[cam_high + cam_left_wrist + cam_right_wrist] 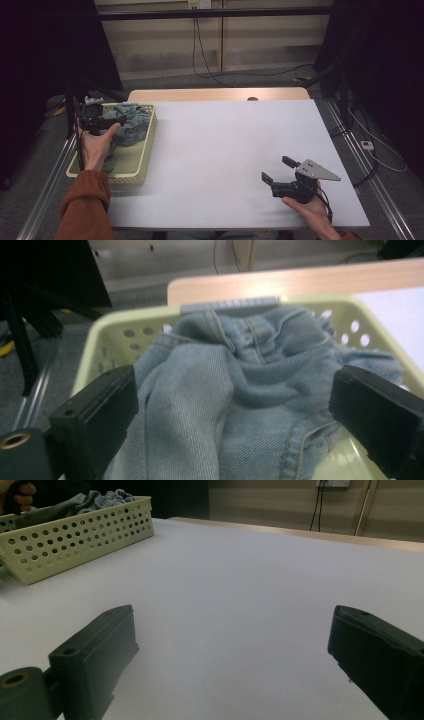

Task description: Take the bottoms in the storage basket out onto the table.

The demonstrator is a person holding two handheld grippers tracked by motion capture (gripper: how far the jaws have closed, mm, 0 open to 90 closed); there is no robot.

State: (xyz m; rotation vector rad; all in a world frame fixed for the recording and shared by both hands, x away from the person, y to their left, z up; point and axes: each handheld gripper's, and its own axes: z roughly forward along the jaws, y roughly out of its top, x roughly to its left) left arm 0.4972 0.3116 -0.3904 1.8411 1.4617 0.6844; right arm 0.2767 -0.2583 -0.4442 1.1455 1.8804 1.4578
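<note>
**A:** Where was the denim when you froze it?

**B:** I had the bundle of blue jeans (129, 122) lying crumpled in the yellow basket (144, 159), heaped toward the basket's far end. The basket sat on the white table (235, 150), at its left edge, with its outer wall overhanging that edge slightly.

**A:** And your left gripper?

**B:** My left gripper (235, 415) hung over the basket's far half, jaws spread wide. In the left gripper view one jaw stood on each side of the denim mound, and neither jaw had closed on the cloth. Whether they brushed it, I could not tell.

**A:** The other one?

**B:** My right gripper (277, 170) was well away from the basket, near the table's front right part, jaws also released and holding nothing. It pointed back across the sheet toward the basket.

**A:** Room to move?

**B:** Plenty. Everything to the right of the basket was bare white surface, up to the strip of wooden tabletop (215, 94) behind the basket's far wall. Inside the basket, the near end showed bare floor.

**A:** Count it for me.

**B:** One basket, one denim garment as far as I could make out, two grippers, two hands, one orange sleeve (85, 205) below the basket.
</note>
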